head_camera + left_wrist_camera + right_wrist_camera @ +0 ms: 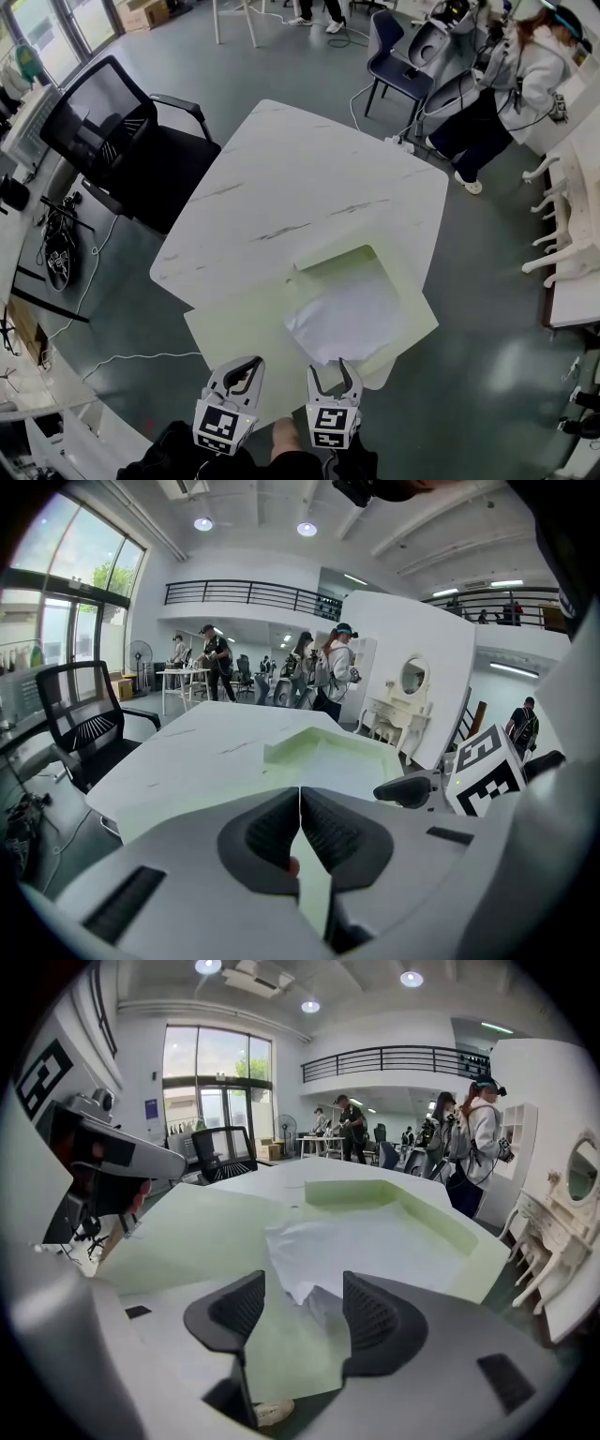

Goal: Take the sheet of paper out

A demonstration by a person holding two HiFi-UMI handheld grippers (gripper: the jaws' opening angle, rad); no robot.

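A pale green folder (242, 330) lies open at the near end of the white marble table (300, 178). A crumpled white sheet of paper (342, 314) rests on the folder's right half, below its raised pocket edge (349, 261). My right gripper (335, 375) is open just short of the sheet's near corner; in the right gripper view that corner of the sheet (314, 1293) lies between the jaws, and the right gripper (298, 1312) does not touch it. My left gripper (251, 364) is over the folder's near edge, and in its own view the left gripper (299, 803) is shut with nothing seen between the pads.
A black office chair (122, 131) stands at the table's left. A person (511, 80) and a blue chair (394, 56) are at the far right. White furniture (572, 216) lines the right side. Cables lie on the floor (112, 361) at the left.
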